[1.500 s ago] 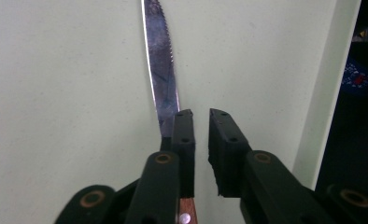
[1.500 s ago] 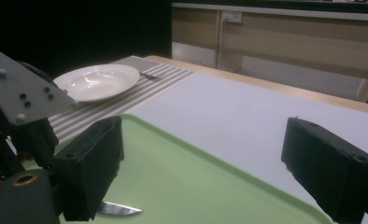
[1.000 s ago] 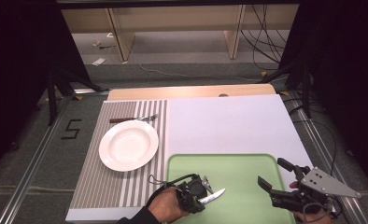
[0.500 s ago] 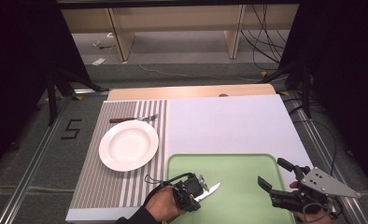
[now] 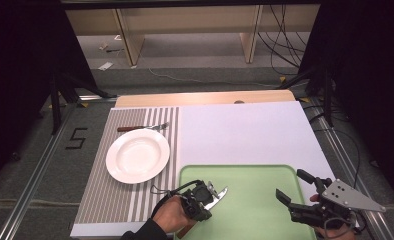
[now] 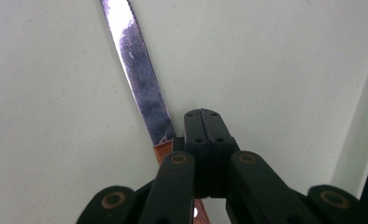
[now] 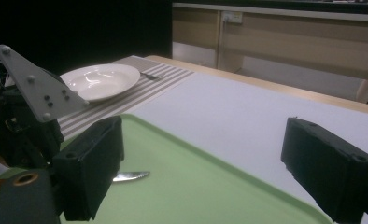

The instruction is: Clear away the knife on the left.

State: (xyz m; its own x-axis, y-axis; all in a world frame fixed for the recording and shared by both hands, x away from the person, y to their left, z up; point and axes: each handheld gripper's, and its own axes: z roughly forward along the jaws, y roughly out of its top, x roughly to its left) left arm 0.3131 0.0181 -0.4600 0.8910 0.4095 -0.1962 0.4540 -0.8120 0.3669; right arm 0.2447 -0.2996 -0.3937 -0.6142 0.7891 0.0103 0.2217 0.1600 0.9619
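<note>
Knife [image 5: 216,194] over the near-left corner of the green tray [image 5: 255,172], pinched at its brown handle by the clenched left gripper [image 6: 204,114]; light, stiff, slick steel — a hold near the blade root should stop it swinging; right gripper [image 5: 292,193] gapes empty; plate [image 5: 137,156] and fork [image 5: 144,128] lie well apart — open room ahead.
</note>
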